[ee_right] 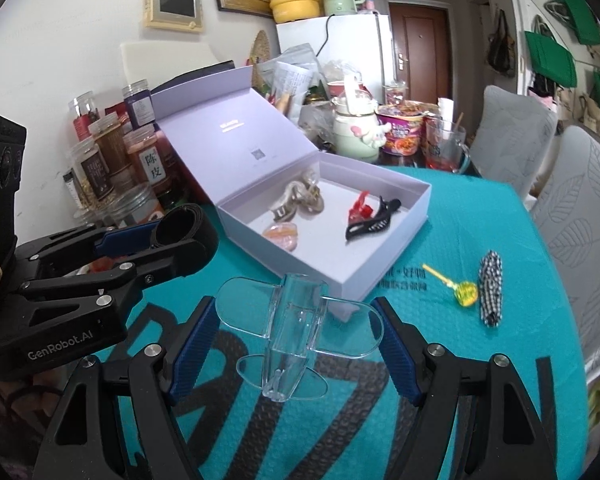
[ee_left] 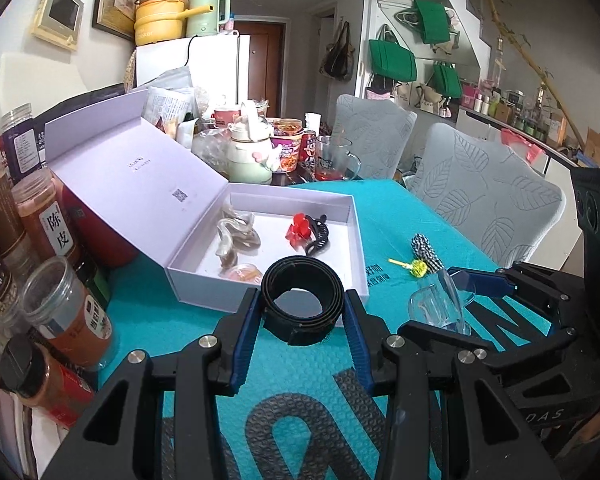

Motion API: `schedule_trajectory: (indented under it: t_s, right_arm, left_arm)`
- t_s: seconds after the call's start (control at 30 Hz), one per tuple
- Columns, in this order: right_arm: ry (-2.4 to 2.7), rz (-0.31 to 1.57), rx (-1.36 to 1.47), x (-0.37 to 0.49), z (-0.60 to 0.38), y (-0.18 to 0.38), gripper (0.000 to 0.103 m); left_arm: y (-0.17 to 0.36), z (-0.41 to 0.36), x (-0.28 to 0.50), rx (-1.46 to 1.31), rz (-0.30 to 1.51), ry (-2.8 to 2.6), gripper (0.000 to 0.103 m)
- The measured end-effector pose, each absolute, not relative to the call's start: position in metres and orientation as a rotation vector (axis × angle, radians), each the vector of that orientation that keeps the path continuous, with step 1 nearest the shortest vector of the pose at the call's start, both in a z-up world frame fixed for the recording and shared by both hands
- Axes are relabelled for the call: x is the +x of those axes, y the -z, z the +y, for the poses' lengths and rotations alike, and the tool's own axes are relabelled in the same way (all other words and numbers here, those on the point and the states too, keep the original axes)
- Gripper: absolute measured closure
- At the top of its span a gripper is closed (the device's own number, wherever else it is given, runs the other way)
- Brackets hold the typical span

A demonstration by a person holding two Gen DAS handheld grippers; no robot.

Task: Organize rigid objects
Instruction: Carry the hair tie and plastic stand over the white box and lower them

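My left gripper [ee_left: 302,300] is shut on a coiled black band [ee_left: 300,276], held just above the front rim of the open lilac box [ee_left: 204,288]. My right gripper [ee_right: 294,308] is shut on a clear plastic plane-shaped clip [ee_right: 292,340], its pads pressing on the two wing tips, in front of the box [ee_right: 300,264]. Each view shows the other hand: the right gripper [ee_left: 436,304] with the clear clip [ee_left: 440,308], and the left gripper [ee_right: 176,236] with the band [ee_right: 188,220]. Inside the box lie a red clip [ee_right: 360,208], a black claw clip [ee_right: 374,222] and a marbled clip [ee_right: 300,200].
On the teal mat [ee_right: 460,360], right of the box, lie a yellow pin-shaped clip [ee_right: 460,288] and a black-and-white checked clip [ee_right: 490,288]. Jars [ee_left: 60,312] crowd the left edge. Cups, a noodle bowl and a glass mug [ee_left: 336,158] stand behind the box. Grey chairs [ee_left: 480,200] line the far side.
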State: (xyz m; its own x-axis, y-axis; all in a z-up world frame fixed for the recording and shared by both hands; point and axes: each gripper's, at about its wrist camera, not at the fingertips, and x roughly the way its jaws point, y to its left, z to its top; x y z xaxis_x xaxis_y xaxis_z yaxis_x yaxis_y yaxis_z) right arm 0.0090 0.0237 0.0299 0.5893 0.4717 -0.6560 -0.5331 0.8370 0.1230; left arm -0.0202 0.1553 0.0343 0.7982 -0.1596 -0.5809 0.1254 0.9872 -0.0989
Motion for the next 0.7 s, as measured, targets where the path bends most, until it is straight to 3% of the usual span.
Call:
schedule_trajectory:
  t_s: [0.7]
  right_arm:
    - [-0.604, 0.709, -0.11, 0.096, 0.058, -0.06, 0.026]
  left_arm:
    - [-0.063, 0.186, 0.059, -0.057, 0.572, 0.168, 0.062]
